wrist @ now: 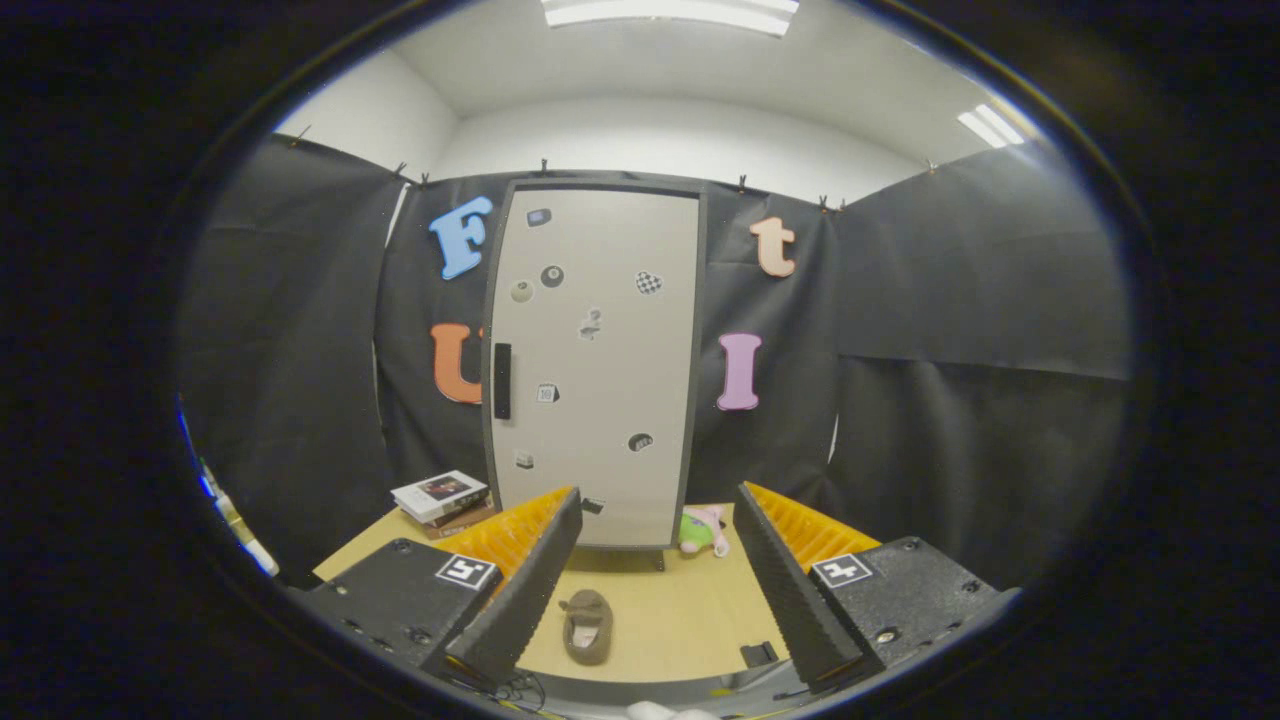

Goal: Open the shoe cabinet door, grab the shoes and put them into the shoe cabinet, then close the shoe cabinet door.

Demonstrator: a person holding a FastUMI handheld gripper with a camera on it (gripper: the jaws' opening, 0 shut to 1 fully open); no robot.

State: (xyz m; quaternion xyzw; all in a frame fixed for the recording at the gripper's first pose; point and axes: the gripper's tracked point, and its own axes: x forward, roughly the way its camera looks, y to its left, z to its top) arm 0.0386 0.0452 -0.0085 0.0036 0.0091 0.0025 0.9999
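A tall grey shoe cabinet [600,370] stands upright at the back of the wooden table, beyond my fingers. Its door is shut, with a dark vertical handle [502,380] on its left side and several small stickers on the front. A brown shoe [587,627] lies on the table between my fingers, toe pointing toward the cabinet. My gripper [655,540] is open, its two fingers spread wide on either side of the shoe and holding nothing. The fingertips reach to about the foot of the cabinet in the view.
A stack of books [443,500] lies on the table left of the cabinet. A small green and pink plush toy [704,531] sits at the cabinet's right foot. A small dark object [758,654] rests near the table's [690,620] front edge.
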